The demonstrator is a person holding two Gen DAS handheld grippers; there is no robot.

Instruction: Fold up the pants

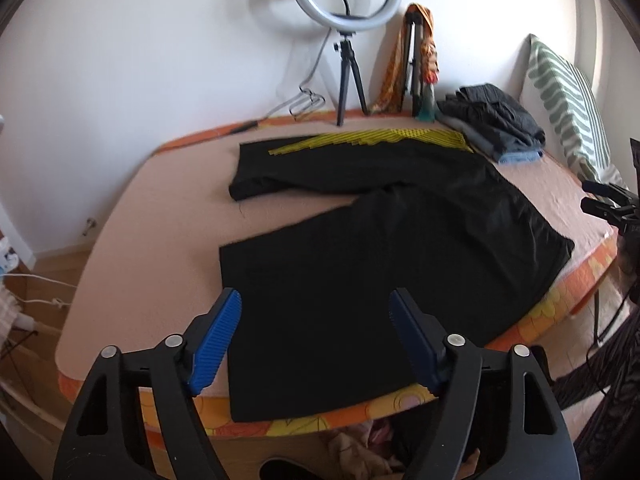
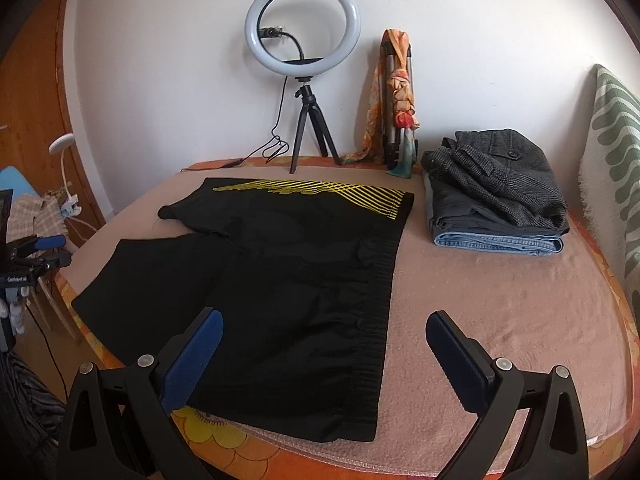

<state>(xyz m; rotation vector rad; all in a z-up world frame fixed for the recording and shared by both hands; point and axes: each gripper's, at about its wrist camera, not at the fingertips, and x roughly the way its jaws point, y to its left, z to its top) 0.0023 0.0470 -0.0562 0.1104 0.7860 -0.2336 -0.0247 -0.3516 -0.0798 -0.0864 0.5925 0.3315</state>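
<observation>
Black pants [image 1: 360, 240] with yellow stripes along one leg lie spread flat on the bed [image 1: 152, 216], on a pink blanket. Their long axis runs across your view, legs toward your left, waistband toward your right. The two legs splay apart in a shallow V, the striped one against the far side, the plain one nearest you with its edge reaching the front edge of the bed.

Your left claw [image 1: 316, 340] hangs just above the near leg, close to its cuff. Its blue pads are spread, with black cloth showing below the gap but nothing pinched between them.

Your right claw [image 2: 324, 352] hovers over the waistband end, its pads also spread wide and holding nothing. The ribbed waistband [image 2: 384, 304] passes under the gap, the left pad over the cloth, the right pad over bare blanket.

So each hand is nearer its own end of the garment: left to the cuff, right to the waist. The near leg lies directly ahead of and below both claws, which probably suits lifting it over onto the striped leg.

A stack of folded clothes [image 2: 496, 200] sits well apart at the far right.
</observation>
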